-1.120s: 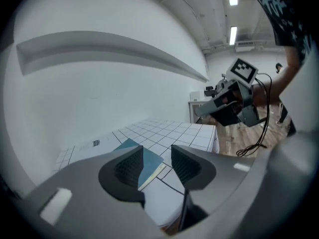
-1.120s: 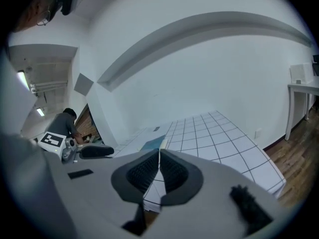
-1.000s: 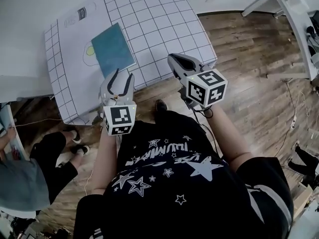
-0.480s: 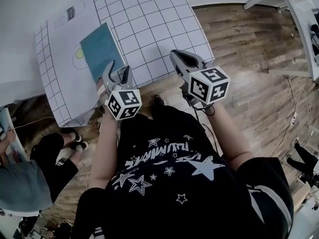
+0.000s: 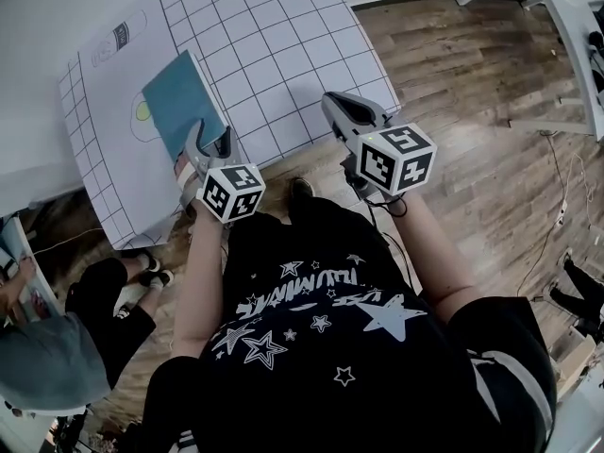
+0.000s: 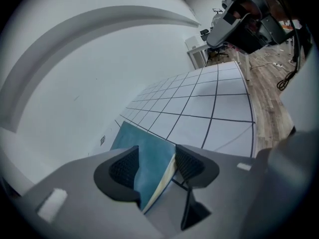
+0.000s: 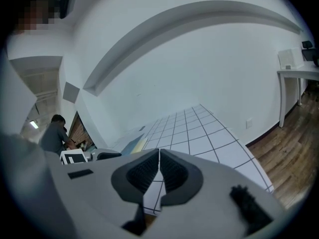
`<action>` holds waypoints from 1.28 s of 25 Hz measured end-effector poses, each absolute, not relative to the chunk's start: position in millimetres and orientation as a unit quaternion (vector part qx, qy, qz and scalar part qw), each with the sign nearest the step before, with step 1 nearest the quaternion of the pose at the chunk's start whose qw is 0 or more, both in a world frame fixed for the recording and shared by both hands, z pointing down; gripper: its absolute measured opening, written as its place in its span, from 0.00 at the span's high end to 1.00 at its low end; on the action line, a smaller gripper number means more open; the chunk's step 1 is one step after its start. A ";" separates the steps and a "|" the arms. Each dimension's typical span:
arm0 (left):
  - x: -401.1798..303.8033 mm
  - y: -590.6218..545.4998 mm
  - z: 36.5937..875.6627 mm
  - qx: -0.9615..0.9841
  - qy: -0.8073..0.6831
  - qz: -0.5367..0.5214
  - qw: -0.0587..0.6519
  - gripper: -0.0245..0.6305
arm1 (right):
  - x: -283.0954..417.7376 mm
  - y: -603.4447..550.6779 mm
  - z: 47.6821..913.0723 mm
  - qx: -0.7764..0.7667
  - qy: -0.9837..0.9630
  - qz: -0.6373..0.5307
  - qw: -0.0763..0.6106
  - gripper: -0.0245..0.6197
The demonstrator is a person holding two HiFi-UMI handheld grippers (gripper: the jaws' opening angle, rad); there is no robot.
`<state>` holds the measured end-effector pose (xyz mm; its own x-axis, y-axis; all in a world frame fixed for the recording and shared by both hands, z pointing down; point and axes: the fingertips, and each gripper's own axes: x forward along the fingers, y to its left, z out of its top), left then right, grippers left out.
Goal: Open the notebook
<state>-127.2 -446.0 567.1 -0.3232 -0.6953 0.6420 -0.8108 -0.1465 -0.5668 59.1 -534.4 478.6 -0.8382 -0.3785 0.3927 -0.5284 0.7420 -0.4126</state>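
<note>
- The gridded tabletop (image 5: 283,55) carried a closed teal notebook (image 5: 179,102).
- The left claw (image 5: 209,136) gaped around its near corner, ungripped; the right claw (image 5: 335,107) sat together, empty.
- The next move likely needed a pinch on the cover alone.

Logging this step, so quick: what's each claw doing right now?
Left claw: open, with the near corner of the notebook between its jaws, not gripped.
Right claw: closed, holding nothing.

A white tabletop ruled in black squares (image 5: 283,26) is seen at upper left, above a brown wood-plank floor (image 5: 472,92). A white desk (image 5: 566,17) is cut off at upper right.
</note>
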 end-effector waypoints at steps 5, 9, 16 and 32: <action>-126.3 -444.1 566.5 0.557 -0.651 0.513 0.058 0.62 | 62.6 -538.8 477.1 0.249 -0.921 0.266 0.136 0.94; -125.0 -442.1 571.3 0.554 -0.638 0.530 0.074 0.71 | 62.9 -537.4 476.9 0.245 -0.922 0.268 0.132 0.94; -126.8 -439.7 559.4 0.537 -0.644 0.541 0.067 0.86 | 60.7 -537.6 478.0 0.238 -0.921 0.283 0.119 0.94; -194.5 -385.7 467.8 0.580 -0.757 0.266 0.140 0.89 | -32.8 -509.4 447.9 0.177 -0.943 0.249 0.131 0.94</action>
<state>-194.5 -385.7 467.8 -0.2873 -0.8036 0.5213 -0.9529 0.1846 -0.2406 -32.8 -509.4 447.9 -0.9030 -0.2688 0.3352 -0.3993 0.8130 -0.4238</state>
